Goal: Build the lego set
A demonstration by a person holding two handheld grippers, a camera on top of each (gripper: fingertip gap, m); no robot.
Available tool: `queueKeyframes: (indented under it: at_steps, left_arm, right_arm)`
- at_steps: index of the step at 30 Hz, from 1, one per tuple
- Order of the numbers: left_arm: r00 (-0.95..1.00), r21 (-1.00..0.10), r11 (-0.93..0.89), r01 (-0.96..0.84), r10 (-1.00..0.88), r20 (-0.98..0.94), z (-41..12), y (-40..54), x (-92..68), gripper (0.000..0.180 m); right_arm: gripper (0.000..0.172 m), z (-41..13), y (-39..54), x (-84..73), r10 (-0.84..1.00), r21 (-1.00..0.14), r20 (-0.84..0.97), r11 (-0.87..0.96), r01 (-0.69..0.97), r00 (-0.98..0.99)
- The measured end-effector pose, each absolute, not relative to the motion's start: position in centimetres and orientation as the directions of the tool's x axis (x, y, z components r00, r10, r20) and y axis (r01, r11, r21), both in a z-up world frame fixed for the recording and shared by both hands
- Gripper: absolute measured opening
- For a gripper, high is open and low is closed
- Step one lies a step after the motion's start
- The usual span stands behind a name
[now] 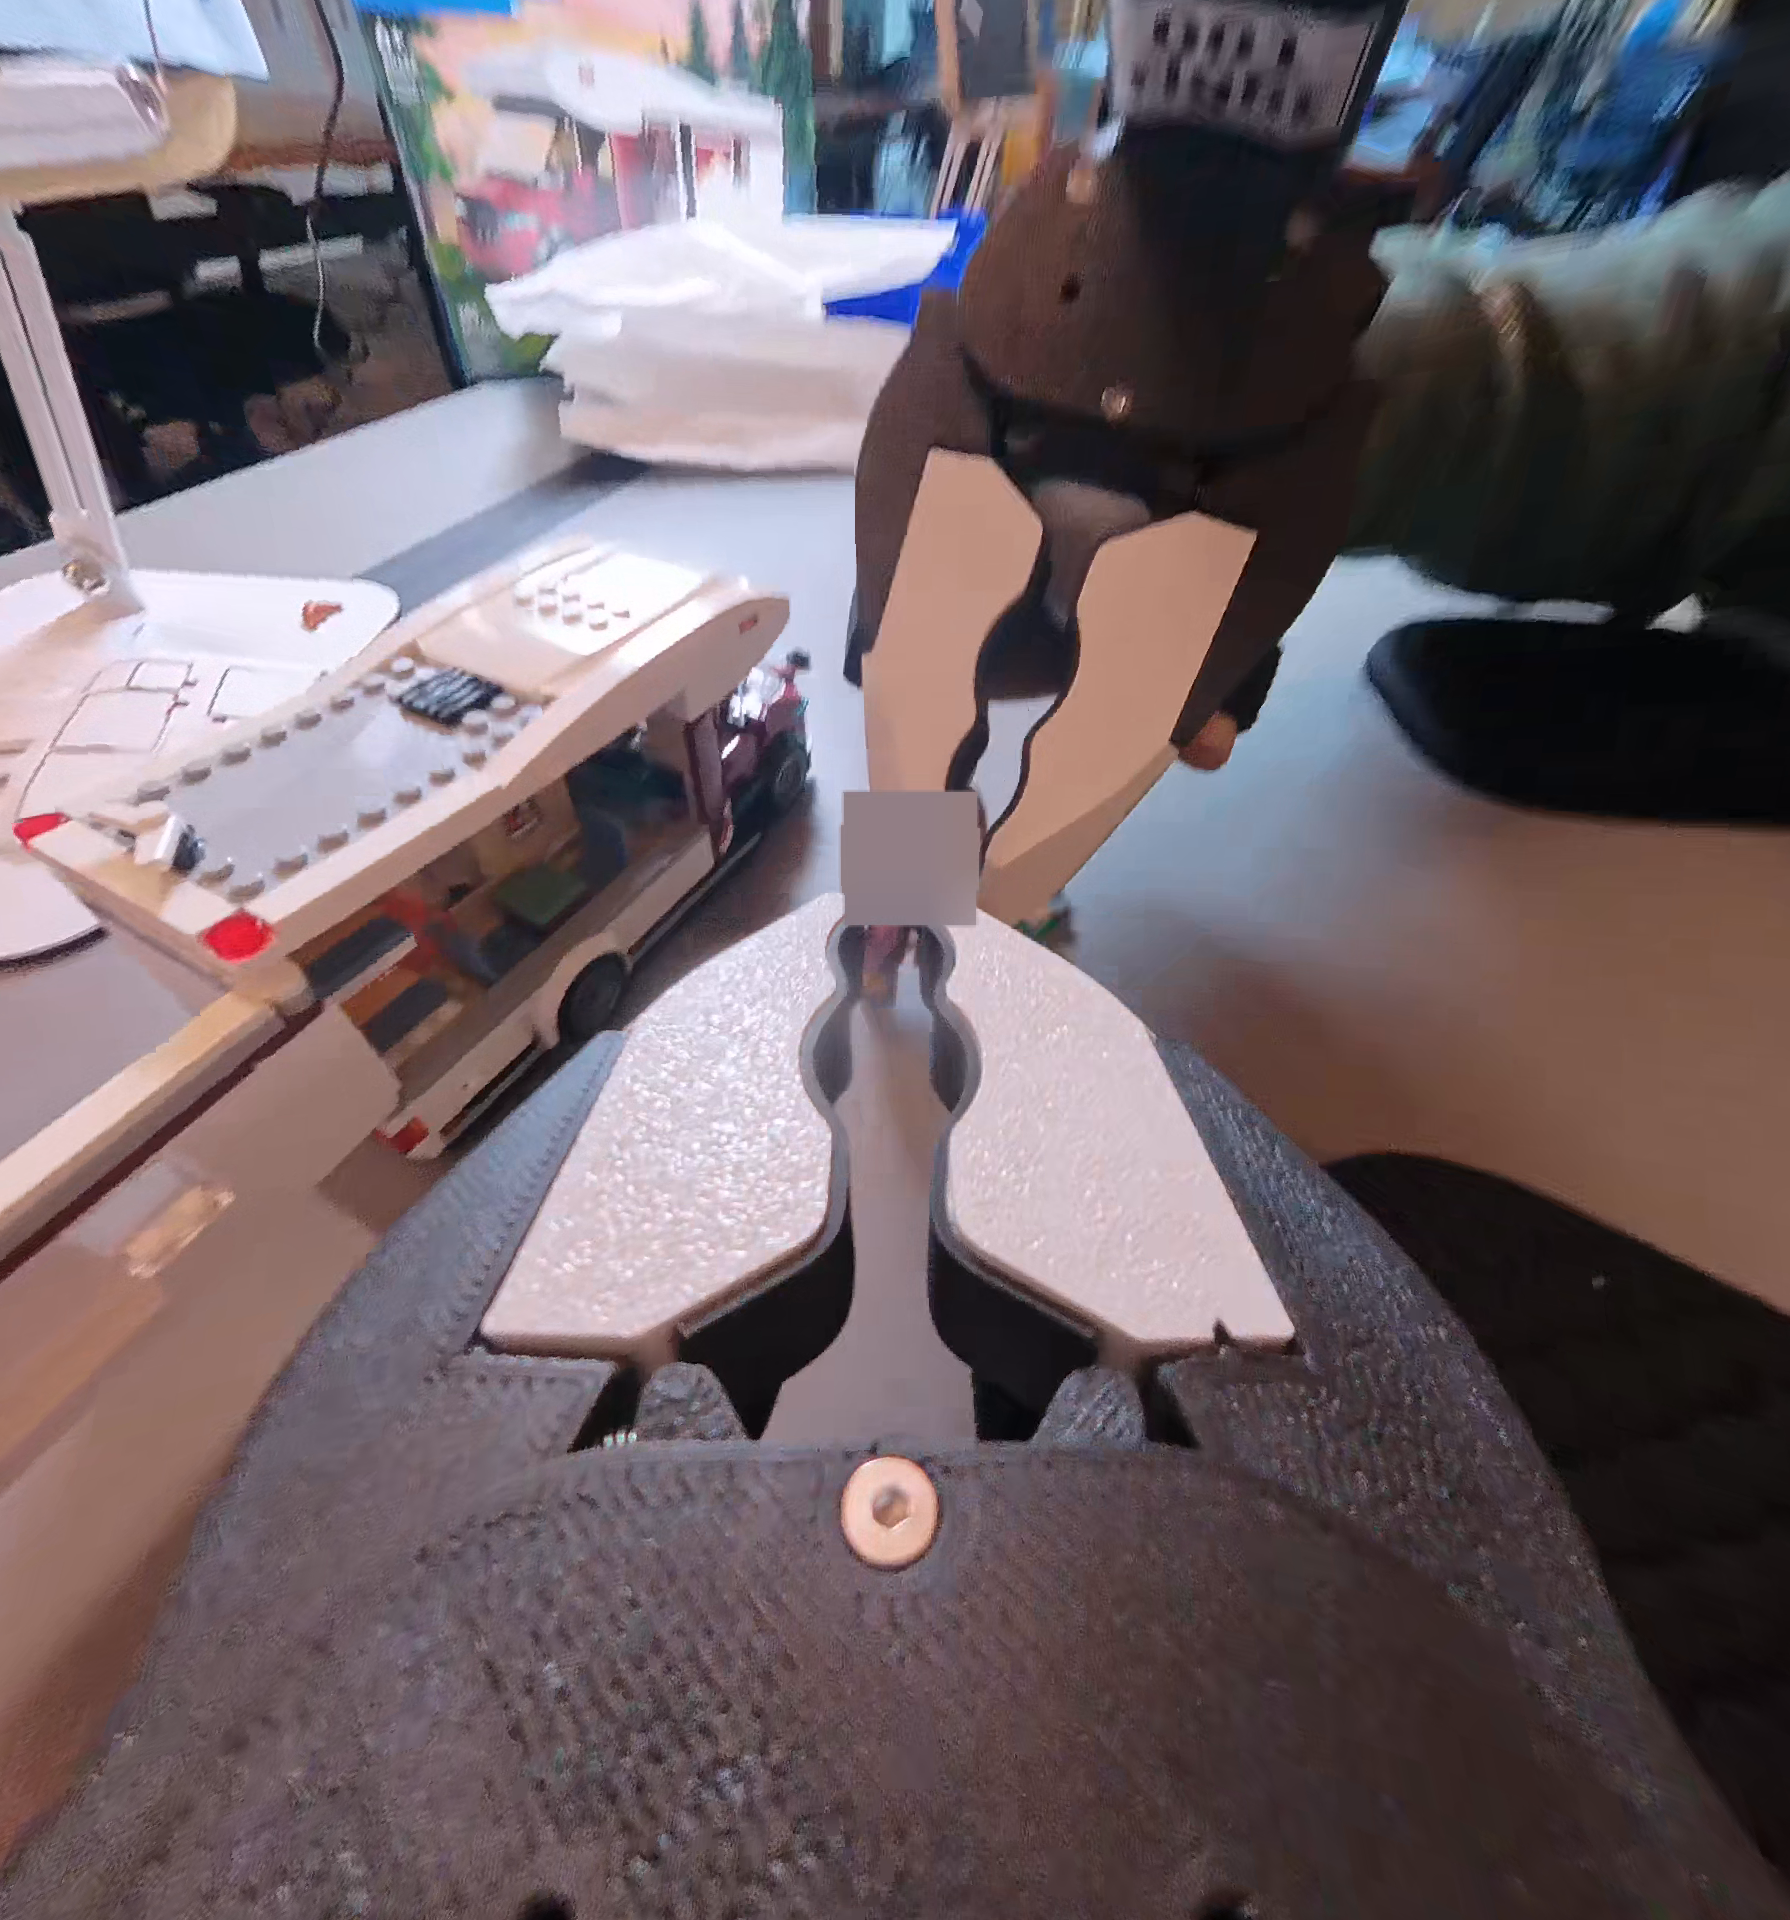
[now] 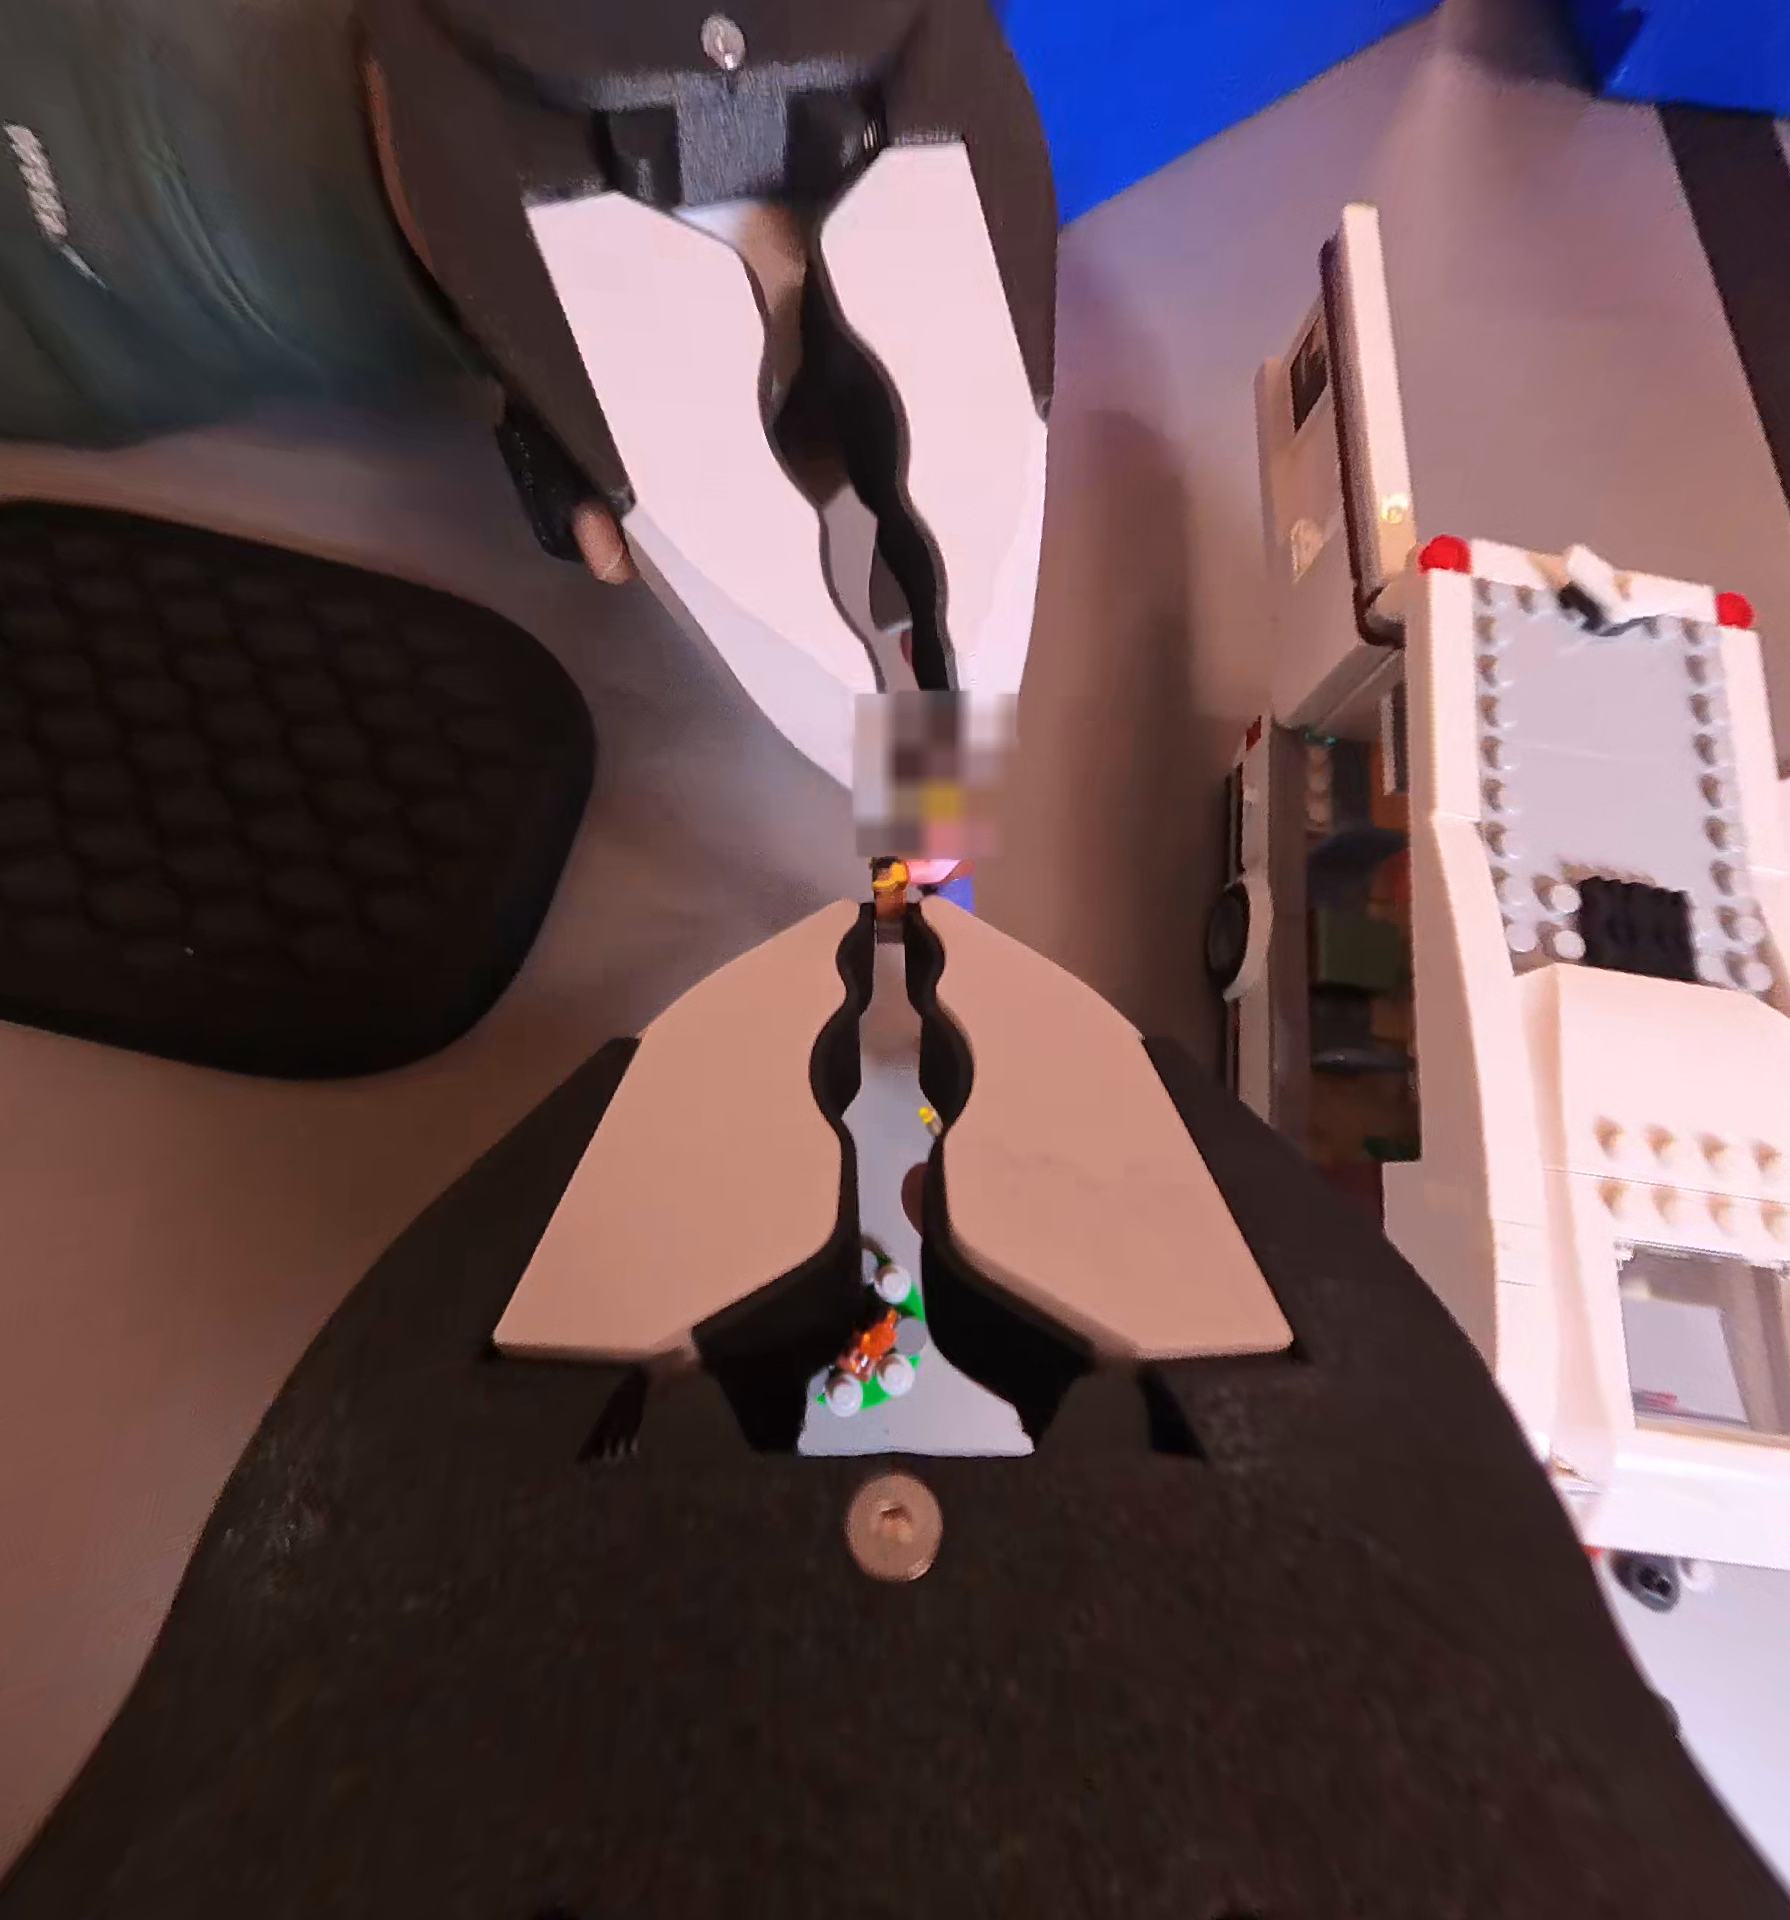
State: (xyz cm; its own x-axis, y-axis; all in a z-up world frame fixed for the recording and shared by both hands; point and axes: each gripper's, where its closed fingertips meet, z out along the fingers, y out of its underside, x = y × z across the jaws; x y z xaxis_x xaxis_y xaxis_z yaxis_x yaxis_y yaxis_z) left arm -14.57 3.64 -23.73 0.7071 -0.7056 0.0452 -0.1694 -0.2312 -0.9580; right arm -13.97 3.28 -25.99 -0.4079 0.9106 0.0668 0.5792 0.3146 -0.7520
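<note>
Meeting tip to tip over the grey table: left gripper nearly closed on a small toy figure, right gripper pinching its other end. Beside the open brick-built camper van; not yet inside.

In your left wrist view, the brick-built camper and the white lamp base block the left half. The other gripper closes the centre top; bare table stays passable at right, below the black pad.
</note>
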Motion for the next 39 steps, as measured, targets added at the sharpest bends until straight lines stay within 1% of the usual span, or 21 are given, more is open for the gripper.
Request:
queueKeyframes:
  at_steps: [3, 6, 10, 12, 14, 16, 18, 21, 27, 28, 31, 34, 36, 37, 39]
  left_arm:
    - [0.733, -0.917, -0.288, -0.276, -0.681, -0.007, -25.4, 3.7, -14.9, 0.008]
    - [0.776, -0.877, -0.383, -0.290, -0.630, 0.019, -26.9, 4.1, -15.4, 0.008]
    - [0.817, -0.816, -0.486, -0.312, -0.575, 0.031, -29.0, 4.6, -16.1, 0.008]
    - [0.832, -0.805, -0.517, -0.292, -0.552, 0.053, -29.1, 4.9, -16.1, 0.008]
    - [0.848, -0.797, -0.526, -0.296, -0.529, 0.035, -29.1, 5.2, -16.1, 0.008]
    - [0.860, -0.796, -0.534, -0.287, -0.509, 0.031, -29.1, 5.6, -15.9, 0.008]
    - [0.868, -0.796, -0.536, -0.281, -0.496, 0.029, -29.1, 5.8, -15.5, 0.008]
    - [0.874, -0.791, -0.540, -0.288, -0.485, 0.013, -29.2, 5.8, -15.3, 0.009]
    - [0.876, -0.790, -0.540, -0.289, -0.483, 0.010, -29.4, 5.5, -15.2, 0.020]
    - [0.874, -0.796, -0.532, -0.289, -0.485, 0.007, -29.1, 5.4, -15.2, 0.023]
    - [0.886, -0.829, -0.485, -0.277, -0.462, -0.026, -27.3, 5.2, -16.3, 0.030]
    - [0.909, -0.847, -0.413, -0.336, -0.377, -0.176, -24.3, 5.9, -19.2, 0.034]
    - [0.896, -0.801, -0.419, -0.427, -0.314, -0.314, -23.0, 6.8, -21.6, 0.037]
    - [0.883, -0.768, -0.440, -0.465, -0.296, -0.365, -22.8, 7.4, -22.6, 0.042]
    - [0.867, -0.693, -0.522, -0.498, -0.296, -0.400, -23.6, 8.6, -24.0, 0.061]
  right_arm:
    - [0.005, -27.2, 3.2, -13.8, 0.919, -0.711, 0.014, 0.286, 0.642, -0.394]
    - [0.008, -27.2, 3.5, -13.2, 0.925, -0.708, 0.019, 0.281, 0.647, -0.380]
    - [0.019, -26.0, 4.8, -10.6, 0.950, -0.750, 0.045, 0.236, 0.618, -0.309]
    - [0.028, -26.7, 5.8, -8.7, 0.964, -0.733, 0.059, 0.219, 0.644, -0.260]
    - [0.040, -28.2, 6.5, -6.7, 0.973, -0.694, 0.062, 0.202, 0.691, -0.222]
    - [0.047, -29.5, 6.7, -5.5, 0.980, -0.668, 0.052, 0.179, 0.722, -0.195]
    - [0.050, -30.4, 6.3, -5.0, 0.980, -0.658, 0.031, 0.167, 0.735, -0.196]
    - [0.049, -31.1, 6.2, -5.4, 0.981, -0.647, 0.032, 0.165, 0.744, -0.189]
    - [0.031, -31.2, 6.4, -6.6, 0.985, -0.627, 0.049, 0.161, 0.762, -0.168]
    - [0.031, -31.1, 6.3, -6.7, 0.985, -0.634, 0.044, 0.157, 0.757, -0.167]
    - [0.044, -29.3, 6.7, -6.5, 0.988, -0.693, 0.025, 0.125, 0.710, -0.150]
    - [0.052, -26.4, 10.4, -6.1, 0.993, -0.752, 0.087, 0.117, 0.649, -0.079]
    - [0.063, -26.4, 14.0, -5.8, 0.977, -0.715, 0.209, 0.186, 0.673, -0.048]
    - [0.069, -27.1, 15.4, -5.7, 0.969, -0.684, 0.240, 0.206, 0.700, -0.051]
    - [0.074, -28.3, 16.9, -6.2, 0.973, -0.665, 0.223, 0.199, 0.720, -0.063]
